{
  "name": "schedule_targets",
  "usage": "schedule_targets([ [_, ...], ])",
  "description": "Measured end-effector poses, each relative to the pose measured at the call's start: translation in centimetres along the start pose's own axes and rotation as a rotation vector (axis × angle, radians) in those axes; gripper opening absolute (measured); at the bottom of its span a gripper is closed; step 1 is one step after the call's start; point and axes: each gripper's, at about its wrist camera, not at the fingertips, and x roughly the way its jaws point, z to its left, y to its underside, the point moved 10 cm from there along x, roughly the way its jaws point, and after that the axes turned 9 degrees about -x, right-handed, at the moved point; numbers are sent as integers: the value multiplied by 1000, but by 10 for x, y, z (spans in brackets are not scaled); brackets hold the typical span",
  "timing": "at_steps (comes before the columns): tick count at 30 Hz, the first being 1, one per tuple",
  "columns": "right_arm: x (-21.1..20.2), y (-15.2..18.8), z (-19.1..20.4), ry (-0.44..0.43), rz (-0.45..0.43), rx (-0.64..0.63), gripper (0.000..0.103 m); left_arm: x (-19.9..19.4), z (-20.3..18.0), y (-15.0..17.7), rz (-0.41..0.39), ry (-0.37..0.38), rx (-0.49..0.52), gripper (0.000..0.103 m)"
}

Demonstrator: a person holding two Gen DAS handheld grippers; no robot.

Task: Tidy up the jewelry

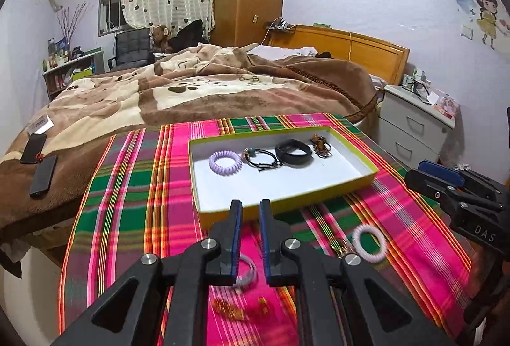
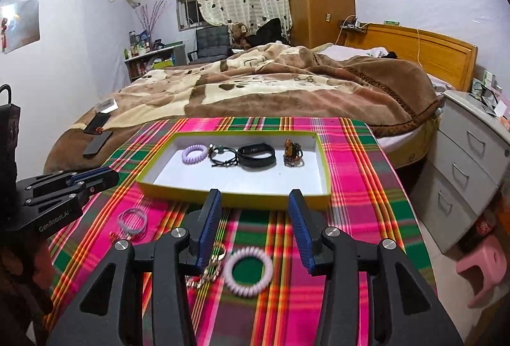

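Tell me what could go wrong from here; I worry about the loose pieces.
The pink coil tie touches a metal clasp, so the open right tongs may snag both. The left tongs stand nearly shut and may push the bracelet instead of gripping it.

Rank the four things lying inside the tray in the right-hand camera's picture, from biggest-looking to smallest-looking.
1. black wristband, widest
2. black cord bracelet
3. lilac spiral hair tie
4. brown beaded bracelet

The middle two look close, so that order is unsure. All four sit in one row in the tray, so nearness hardly skews it.
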Motion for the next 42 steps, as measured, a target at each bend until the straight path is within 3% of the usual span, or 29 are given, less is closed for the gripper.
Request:
schedule_targets([
  [19,-56,67,26,-22,25,44,44,-62,-9,68,-4,-8,31,10],
  [39,-61,83,33,-53,66,64,44,-65,1,80,15,-14,16,10],
  [42,-57,84,35,-56,75,62,44,-60,6,82,28,-14,4,14],
])
